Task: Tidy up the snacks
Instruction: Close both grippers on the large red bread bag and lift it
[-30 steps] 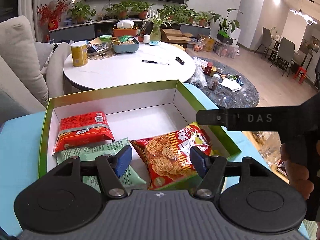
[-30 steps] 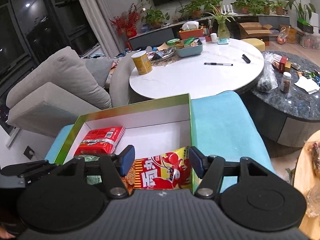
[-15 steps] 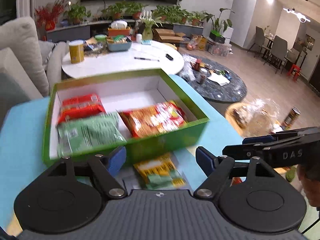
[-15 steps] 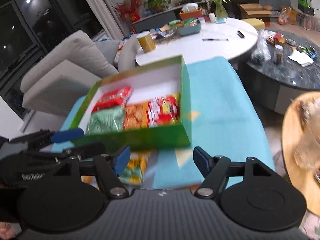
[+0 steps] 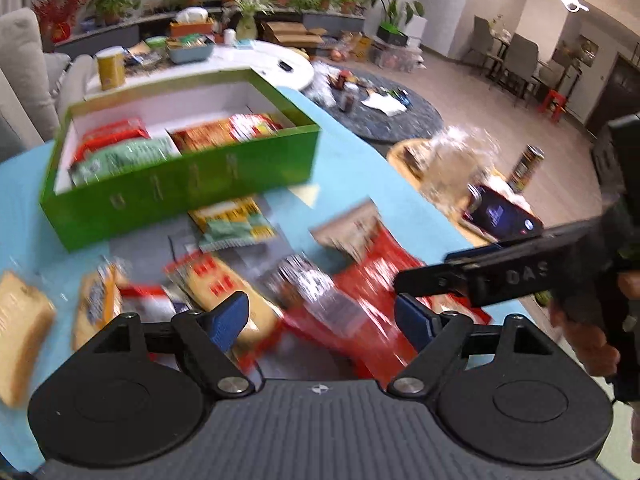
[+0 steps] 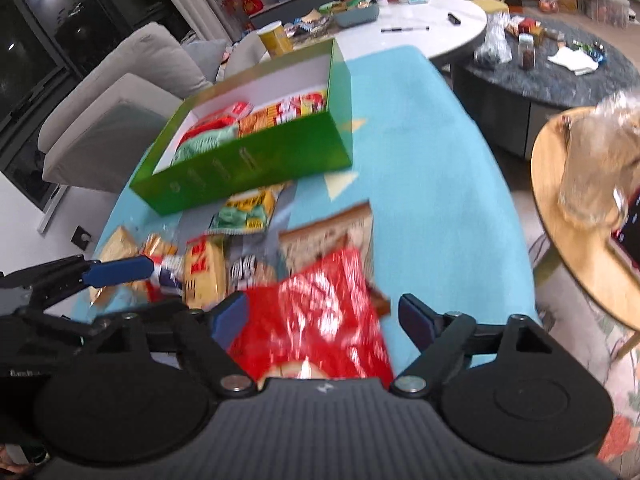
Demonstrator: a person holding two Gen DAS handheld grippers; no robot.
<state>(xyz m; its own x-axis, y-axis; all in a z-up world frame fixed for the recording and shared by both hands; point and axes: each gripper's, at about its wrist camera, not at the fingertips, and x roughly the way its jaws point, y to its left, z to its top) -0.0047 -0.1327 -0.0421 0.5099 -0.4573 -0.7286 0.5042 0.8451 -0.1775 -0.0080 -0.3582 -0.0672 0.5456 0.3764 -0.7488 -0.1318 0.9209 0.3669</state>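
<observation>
My left gripper [image 5: 322, 318] is spread wide, nothing between the blue pads, hovering over the loose snack pile at the near end of the table [image 5: 352, 152]. My right gripper [image 6: 322, 318] is also released and empty, above a big red bag [image 6: 316, 320] that lies just under it near the table's near edge. In the left view the right gripper [image 5: 472, 276] comes in from the right side, over the same red bag [image 5: 372, 280].

The frames are motion-blurred, so labels are unreadable. The pile holds a yellow pack with red print [image 6: 206, 270], a dark silver-printed pack [image 5: 310, 288] beside it, a brown-topped bag [image 6: 332, 232] partly under the red bag, and tan bread-like packs [image 5: 20, 328] toward the near left edge. A yellow-green packet [image 6: 248, 210] lies just in front of the green box [image 6: 248, 160], touching or nearly touching its front wall; I cannot tell which.

The green box sits toward the far left part of the table, open on top. Inside are a red packet [image 5: 108, 136] at the left, a pale green packet [image 5: 124, 158] in front of it, and an orange-red noodle bag [image 5: 224, 130] to the right; the back of the box is bare white.

Beyond the table: white round table [image 6: 440, 24] with a yellow canister [image 6: 276, 38], dark round table [image 6: 560, 76], and a wooden side table [image 6: 560, 208] at right with a clear plastic bag [image 6: 596, 160] on it.
</observation>
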